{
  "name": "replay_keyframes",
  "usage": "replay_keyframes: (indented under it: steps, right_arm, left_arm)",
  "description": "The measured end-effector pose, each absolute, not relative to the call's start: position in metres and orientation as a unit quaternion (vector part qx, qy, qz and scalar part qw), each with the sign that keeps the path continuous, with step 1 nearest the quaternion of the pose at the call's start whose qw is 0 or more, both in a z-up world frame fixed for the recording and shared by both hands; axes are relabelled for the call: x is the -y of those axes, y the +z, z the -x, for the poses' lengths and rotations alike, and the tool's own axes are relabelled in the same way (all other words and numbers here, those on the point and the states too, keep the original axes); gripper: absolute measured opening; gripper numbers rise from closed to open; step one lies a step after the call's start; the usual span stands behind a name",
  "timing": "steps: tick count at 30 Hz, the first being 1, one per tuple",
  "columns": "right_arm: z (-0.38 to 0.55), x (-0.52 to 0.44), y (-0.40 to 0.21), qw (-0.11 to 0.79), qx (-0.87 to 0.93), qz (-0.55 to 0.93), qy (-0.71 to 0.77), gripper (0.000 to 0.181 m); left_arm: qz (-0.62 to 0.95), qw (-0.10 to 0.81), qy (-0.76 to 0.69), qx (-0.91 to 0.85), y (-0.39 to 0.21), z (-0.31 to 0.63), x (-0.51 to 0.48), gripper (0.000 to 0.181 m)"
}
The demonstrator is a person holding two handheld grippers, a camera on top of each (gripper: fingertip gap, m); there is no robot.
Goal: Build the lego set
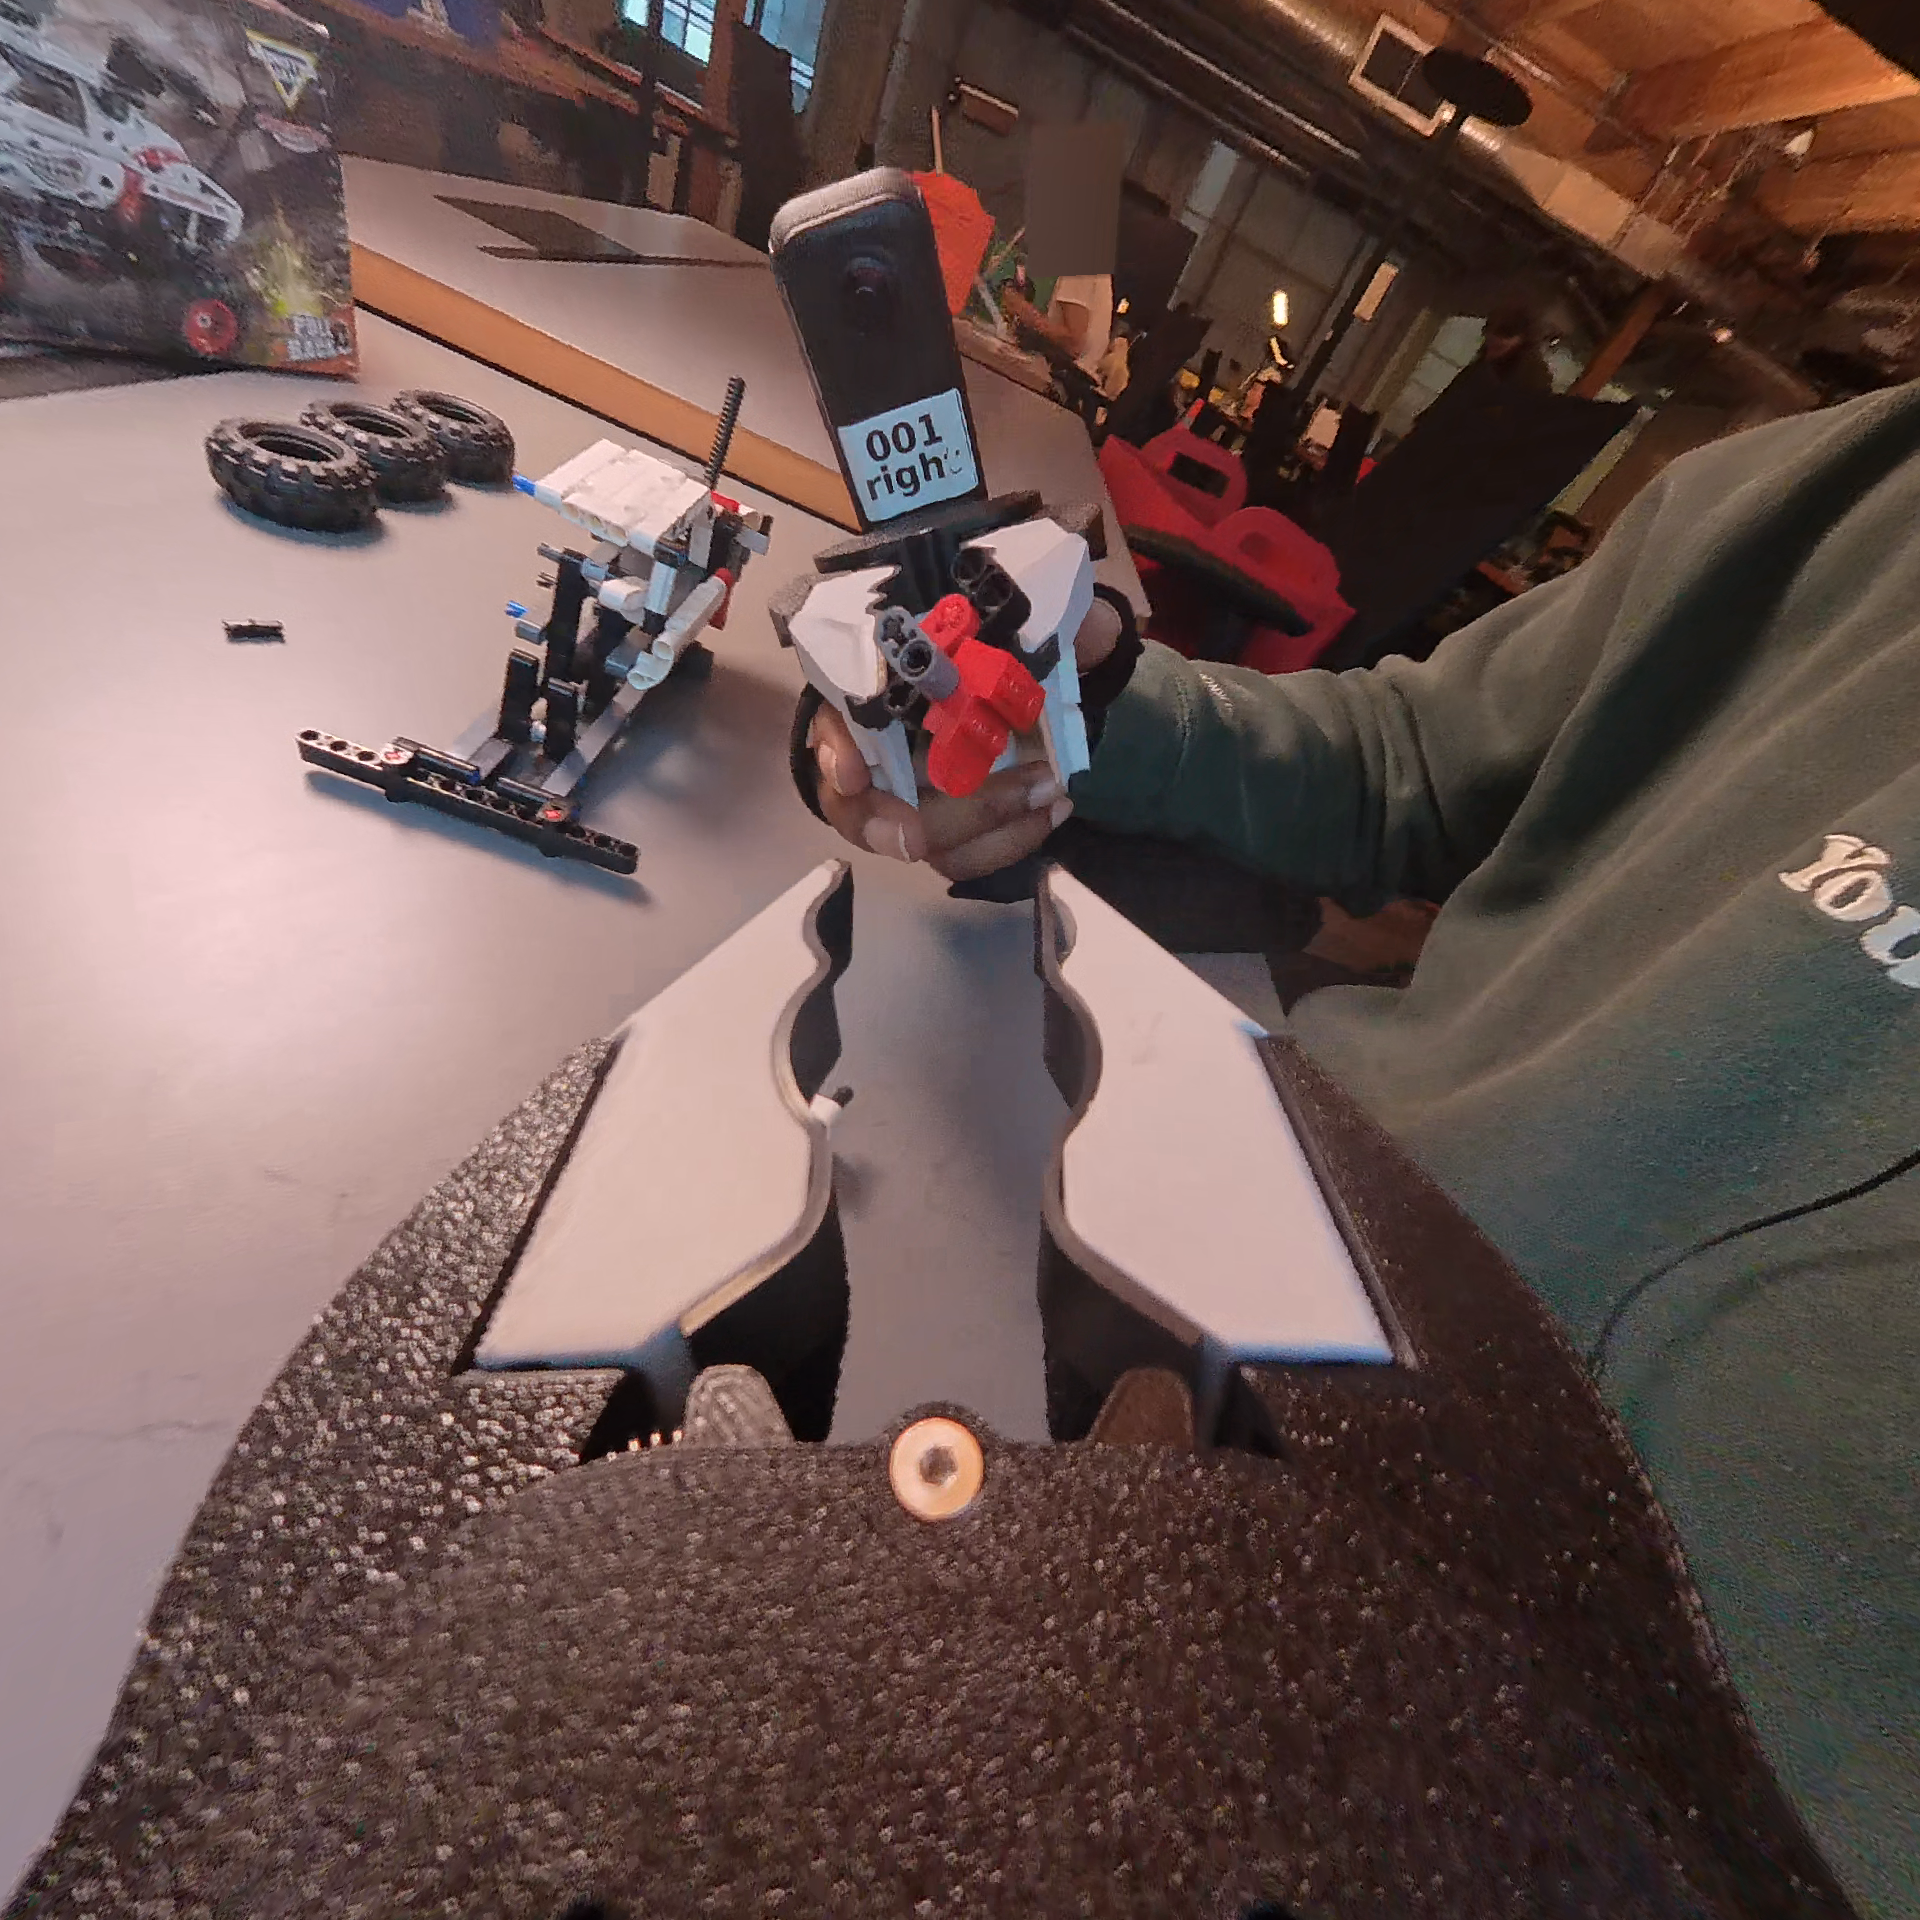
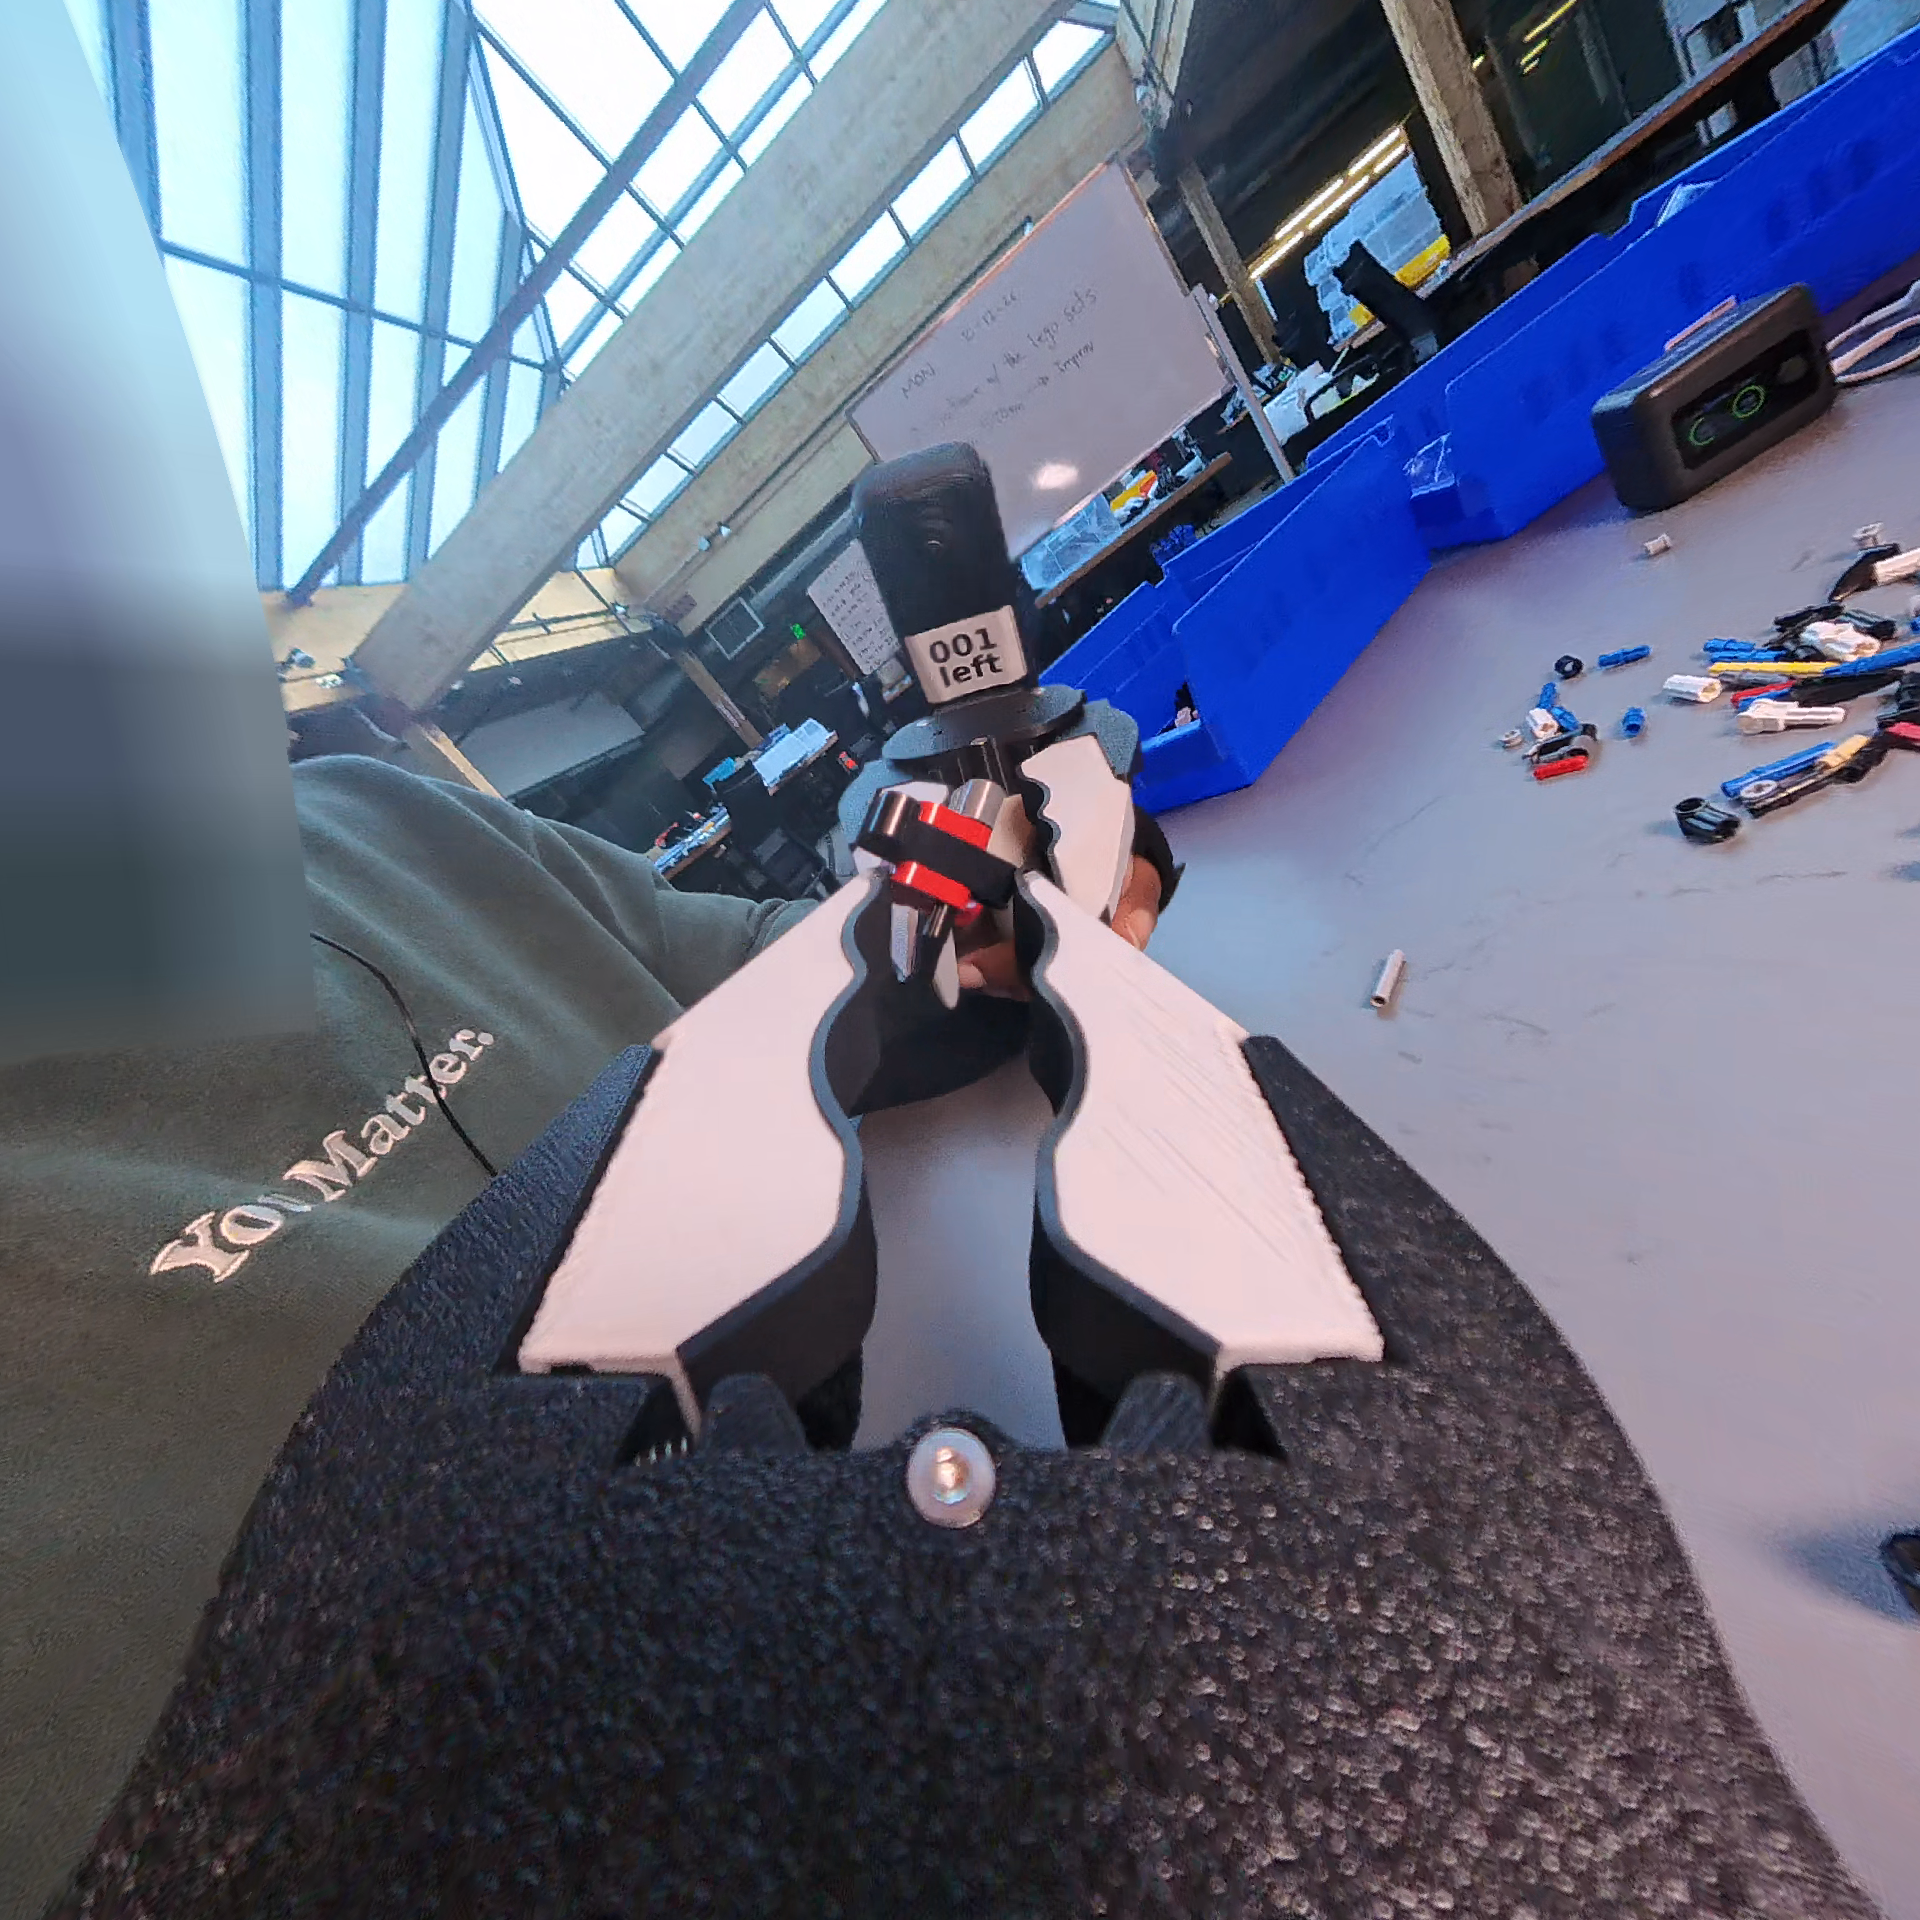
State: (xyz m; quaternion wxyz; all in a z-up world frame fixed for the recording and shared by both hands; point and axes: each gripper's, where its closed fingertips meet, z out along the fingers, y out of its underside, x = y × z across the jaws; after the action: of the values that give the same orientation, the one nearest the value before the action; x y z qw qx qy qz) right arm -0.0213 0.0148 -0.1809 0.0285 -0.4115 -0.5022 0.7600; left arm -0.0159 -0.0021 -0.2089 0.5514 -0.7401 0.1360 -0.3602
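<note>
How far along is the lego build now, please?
Done: a partial frame stands on the table. In hand: the right gripper clamps a red sub-assembly; the left gripper is open. Left: three tyres and loose pieces remain unattached.

**Two grippers face to face**

The left gripper, lower centre of its view, has its jaws parted and empty. The right gripper, mid-frame there, is clamped on a piece, a hand wrapped beneath.
</note>
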Motion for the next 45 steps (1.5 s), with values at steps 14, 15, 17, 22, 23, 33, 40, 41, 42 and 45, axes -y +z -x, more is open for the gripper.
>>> replay_keyframes:
  steps: [14,15,17,22,23,33,40,41,42,45]
  right_arm:
    - [0.031,-0.003,-0.197,0.148,0.584,0.396,0.693,0.022]
    - [0.032,-0.002,-0.201,0.176,0.603,0.391,0.673,0.023]
    - [0.034,-0.004,-0.203,0.22,0.622,0.385,0.645,0.023]
    - [0.032,-0.004,-0.207,0.257,0.65,0.369,0.613,0.023]
    - [0.031,-0.003,-0.206,0.26,0.651,0.365,0.612,0.023]
    - [0.012,0.015,-0.185,0.204,0.633,0.318,0.675,0.026]
    - [0.002,0.022,-0.182,0.169,0.633,0.298,0.695,0.022]
    - [0.001,0.022,-0.181,0.167,0.632,0.294,0.697,0.021]
    - [-0.001,0.023,-0.18,0.162,0.632,0.29,0.7,0.018]
    - [-0.003,0.025,-0.179,0.164,0.635,0.283,0.7,0.013]
  left_arm:
    - [0.745,0.593,-0.257,-0.165,-0.204,0.019,-0.002,0.03]
    - [0.746,0.591,-0.263,-0.159,-0.205,0.02,-0.002,0.03]
    - [0.754,0.583,-0.26,-0.158,-0.21,0.022,-0.003,0.029]
    - [0.763,0.572,-0.243,-0.175,-0.217,0.021,-0.003,0.026]
    - [0.762,0.571,-0.249,-0.177,-0.216,0.02,-0.002,0.026]
    - [0.688,0.584,-0.381,-0.199,-0.193,0.001,0.015,0.026]
    - [0.652,0.583,-0.438,-0.207,-0.181,-0.006,0.025,0.026]
    - [0.648,0.582,-0.445,-0.209,-0.18,-0.007,0.026,0.025]
    - [0.643,0.579,-0.454,-0.212,-0.179,-0.009,0.028,0.026]
    - [0.633,0.573,-0.471,-0.221,-0.178,-0.014,0.033,0.025]
